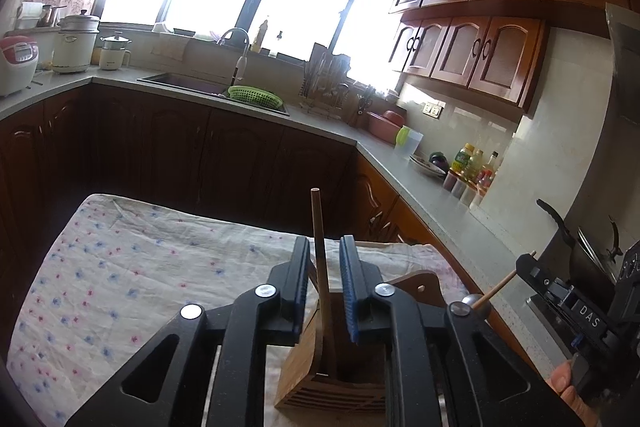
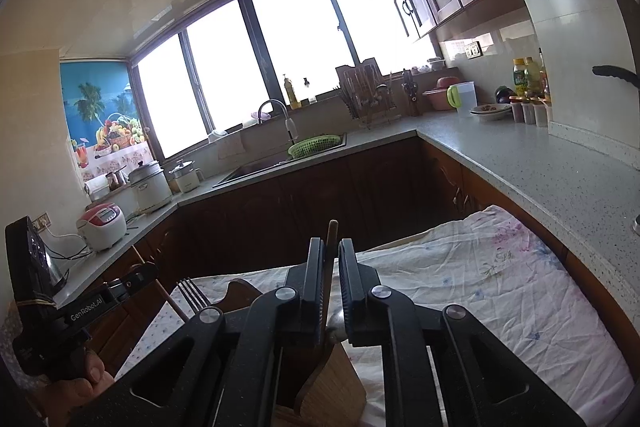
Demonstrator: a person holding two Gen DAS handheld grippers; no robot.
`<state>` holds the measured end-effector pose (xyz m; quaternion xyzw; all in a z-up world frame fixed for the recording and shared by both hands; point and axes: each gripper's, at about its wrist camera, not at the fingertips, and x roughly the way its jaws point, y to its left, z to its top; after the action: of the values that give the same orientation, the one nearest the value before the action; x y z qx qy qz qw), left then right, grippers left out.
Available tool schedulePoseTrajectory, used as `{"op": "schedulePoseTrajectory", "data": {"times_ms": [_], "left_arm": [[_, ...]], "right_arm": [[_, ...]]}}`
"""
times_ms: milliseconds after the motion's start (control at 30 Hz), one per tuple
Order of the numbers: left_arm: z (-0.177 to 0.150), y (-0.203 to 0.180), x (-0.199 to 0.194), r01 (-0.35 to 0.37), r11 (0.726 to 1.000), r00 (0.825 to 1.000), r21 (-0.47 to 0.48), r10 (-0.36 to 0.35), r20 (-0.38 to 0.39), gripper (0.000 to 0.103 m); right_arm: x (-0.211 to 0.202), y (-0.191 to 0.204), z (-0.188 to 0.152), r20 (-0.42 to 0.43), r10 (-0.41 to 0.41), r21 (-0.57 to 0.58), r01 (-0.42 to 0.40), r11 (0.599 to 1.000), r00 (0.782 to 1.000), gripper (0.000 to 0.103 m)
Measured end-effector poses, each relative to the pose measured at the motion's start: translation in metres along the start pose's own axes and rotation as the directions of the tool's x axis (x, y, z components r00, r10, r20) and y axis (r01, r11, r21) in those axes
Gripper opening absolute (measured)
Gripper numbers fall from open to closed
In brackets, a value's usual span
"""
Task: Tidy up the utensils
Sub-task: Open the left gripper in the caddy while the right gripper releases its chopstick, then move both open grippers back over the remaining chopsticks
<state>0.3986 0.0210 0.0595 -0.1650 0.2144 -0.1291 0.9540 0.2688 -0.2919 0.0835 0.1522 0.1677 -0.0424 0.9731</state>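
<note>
A wooden utensil holder (image 1: 316, 383) stands on a floral cloth (image 1: 120, 287). In the left wrist view a brown chopstick (image 1: 320, 251) stands upright in the holder between my left gripper's (image 1: 325, 255) parted jaws, which do not touch it. In the right wrist view my right gripper (image 2: 330, 259) is shut on a brown wooden-handled utensil (image 2: 331, 231) above the holder (image 2: 332, 383); its metal end shows below the jaws. A fork (image 2: 191, 297) and a thin stick (image 2: 160, 287) stand at the holder's left side.
A grey L-shaped counter (image 1: 432, 195) runs behind and right, with a sink (image 1: 188, 83), green basket (image 1: 254, 95), dish rack (image 1: 324, 87), jug (image 1: 408, 141), bottles (image 1: 472, 167) and rice cookers (image 1: 76, 43). Dark cabinets stand beyond the cloth's far edge.
</note>
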Motion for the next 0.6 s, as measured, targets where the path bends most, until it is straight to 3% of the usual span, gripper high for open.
{"op": "schedulePoseTrajectory", "data": {"times_ms": [67,133,233,300,600], "left_arm": [[0.002,0.001,-0.009,0.000,1.000,1.000,-0.005,0.000,0.010,0.036],[-0.002,0.001,-0.020,-0.009,1.000,1.000,-0.002,0.009,0.017,0.047],[-0.012,0.002,-0.043,-0.056,0.998,0.997,-0.003,0.056,0.046,0.071],[-0.018,0.005,-0.059,-0.054,0.998,0.997,-0.017,0.055,0.055,0.075],[-0.063,0.008,-0.120,-0.072,0.996,0.997,-0.051,0.074,0.020,0.079]], "right_arm": [[-0.006,-0.001,0.002,0.011,0.010,0.012,-0.010,1.000,1.000,0.030],[-0.018,-0.002,0.004,0.044,0.019,0.017,-0.020,1.000,0.999,0.059],[-0.036,-0.002,0.006,0.078,0.032,0.022,-0.034,0.999,0.996,0.077],[-0.046,-0.002,0.005,0.086,0.049,0.029,-0.052,0.998,0.995,0.086],[-0.089,-0.007,-0.025,0.045,0.074,0.059,-0.077,0.995,0.996,0.095]]}}
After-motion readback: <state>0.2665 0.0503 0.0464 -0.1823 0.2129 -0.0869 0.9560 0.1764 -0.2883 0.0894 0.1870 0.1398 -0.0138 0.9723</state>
